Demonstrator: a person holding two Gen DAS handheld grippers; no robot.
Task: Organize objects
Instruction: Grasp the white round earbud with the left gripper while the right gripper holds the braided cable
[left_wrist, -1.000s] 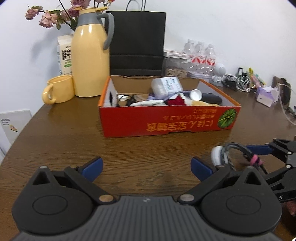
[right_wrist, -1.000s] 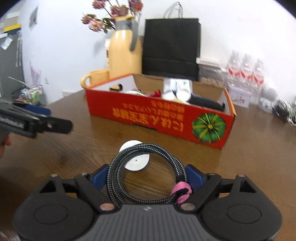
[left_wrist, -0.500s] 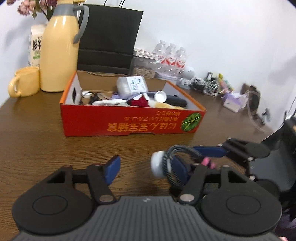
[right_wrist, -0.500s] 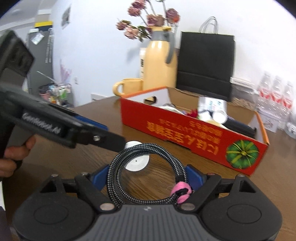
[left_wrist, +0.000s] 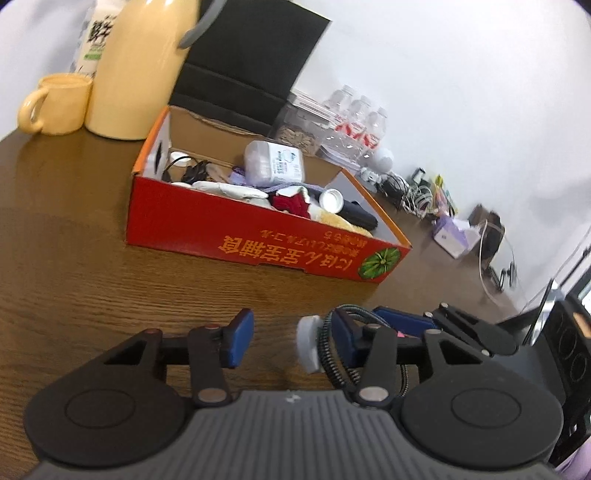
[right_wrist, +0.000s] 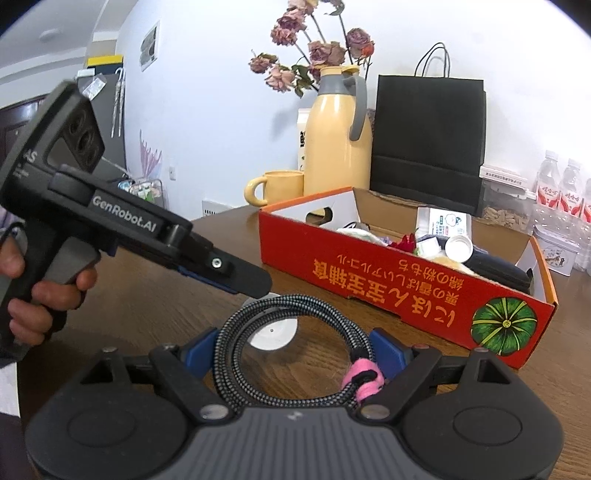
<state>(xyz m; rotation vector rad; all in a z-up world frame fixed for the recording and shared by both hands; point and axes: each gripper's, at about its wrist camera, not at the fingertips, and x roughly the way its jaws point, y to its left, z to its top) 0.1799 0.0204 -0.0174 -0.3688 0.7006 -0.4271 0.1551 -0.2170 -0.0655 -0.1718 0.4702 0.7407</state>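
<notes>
Your right gripper (right_wrist: 295, 349) grasps a coiled braided cable (right_wrist: 295, 314), its blue pads pressed against both sides of the loop; a pink tie (right_wrist: 364, 376) binds the coil near the right pad. The cable's white puck (right_wrist: 275, 332) hangs inside the loop above the wooden table (left_wrist: 74, 258). Your left gripper (left_wrist: 291, 341) comes in from the side, jaws closing: the puck (left_wrist: 308, 345) sits between them, one pad at the coil, the other clear of it. Your left hand (right_wrist: 44, 288) grips the handle. Behind stands the red box (left_wrist: 258, 240) of mixed items, beside a yellow jug (right_wrist: 336, 147) and mug (right_wrist: 280, 186).
</notes>
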